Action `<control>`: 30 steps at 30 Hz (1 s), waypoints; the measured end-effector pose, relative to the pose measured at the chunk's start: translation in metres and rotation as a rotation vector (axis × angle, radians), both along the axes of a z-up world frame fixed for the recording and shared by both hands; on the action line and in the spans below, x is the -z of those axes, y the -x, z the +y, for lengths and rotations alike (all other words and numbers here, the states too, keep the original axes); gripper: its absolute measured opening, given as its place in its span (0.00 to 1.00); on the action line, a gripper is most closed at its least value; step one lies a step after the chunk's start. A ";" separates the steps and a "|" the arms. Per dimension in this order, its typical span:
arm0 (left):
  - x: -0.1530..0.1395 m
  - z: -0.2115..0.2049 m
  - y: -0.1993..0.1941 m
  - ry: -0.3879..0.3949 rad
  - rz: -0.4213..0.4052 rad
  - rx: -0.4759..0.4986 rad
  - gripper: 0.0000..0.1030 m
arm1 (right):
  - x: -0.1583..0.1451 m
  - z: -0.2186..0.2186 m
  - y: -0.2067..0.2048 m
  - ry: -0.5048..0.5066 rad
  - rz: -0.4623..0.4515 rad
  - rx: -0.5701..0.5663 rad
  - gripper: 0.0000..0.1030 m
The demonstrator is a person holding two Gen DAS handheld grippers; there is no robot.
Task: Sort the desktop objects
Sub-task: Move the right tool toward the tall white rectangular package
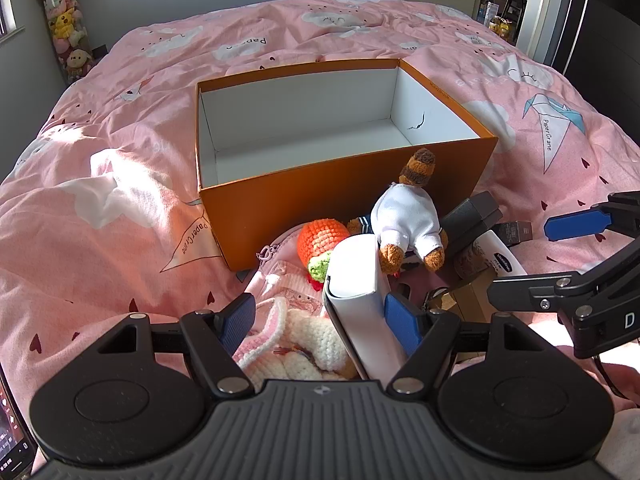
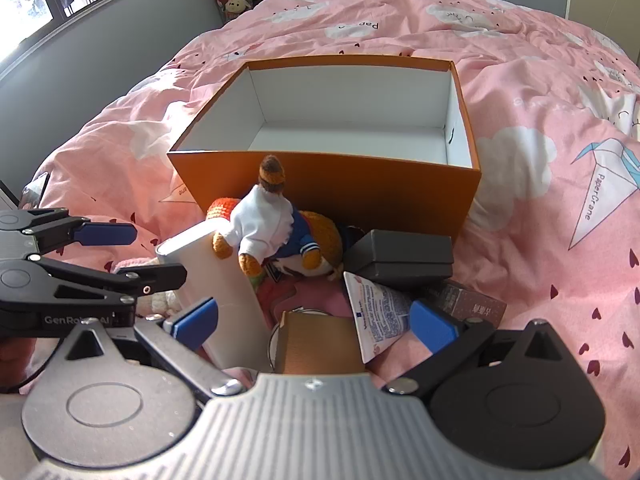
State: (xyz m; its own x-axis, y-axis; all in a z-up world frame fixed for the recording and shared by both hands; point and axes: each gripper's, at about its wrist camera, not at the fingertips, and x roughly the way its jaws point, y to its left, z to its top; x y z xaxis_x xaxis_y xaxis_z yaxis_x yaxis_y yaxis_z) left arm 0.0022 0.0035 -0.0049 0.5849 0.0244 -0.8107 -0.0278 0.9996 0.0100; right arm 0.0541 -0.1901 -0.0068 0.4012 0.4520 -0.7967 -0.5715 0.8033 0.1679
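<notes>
An empty orange box with a white inside stands on the pink bed. A heap lies against its near wall: a plush bear in a white shirt, an orange crochet toy, an upright white box, a black box, a white tube and a brown carton. My left gripper hovers open over the white box and a pink knitted pouch. My right gripper is open above the carton and tube.
The pink duvet lies rumpled all around the box. A dark brown packet lies right of the tube. A clear column of plush toys stands at the far left corner. A phone shows at the lower left edge.
</notes>
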 end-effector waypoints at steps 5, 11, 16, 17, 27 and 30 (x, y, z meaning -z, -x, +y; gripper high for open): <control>0.000 0.000 0.000 0.001 0.000 0.000 0.82 | 0.002 0.001 0.000 0.003 -0.001 -0.002 1.00; 0.000 0.000 0.000 0.003 -0.001 0.000 0.82 | 0.003 0.001 -0.001 0.006 0.000 -0.003 1.00; 0.000 0.003 0.000 0.023 -0.001 0.003 0.82 | 0.002 0.001 -0.002 0.006 0.003 0.000 1.00; -0.001 0.004 0.001 0.025 -0.002 0.005 0.82 | 0.002 0.000 -0.002 0.005 0.003 0.002 1.00; -0.018 0.020 0.000 0.052 -0.031 0.001 0.68 | -0.006 -0.002 -0.005 -0.014 -0.042 0.007 0.90; -0.021 0.032 -0.002 0.066 -0.024 -0.033 0.58 | -0.007 0.004 -0.006 -0.010 -0.064 -0.018 0.83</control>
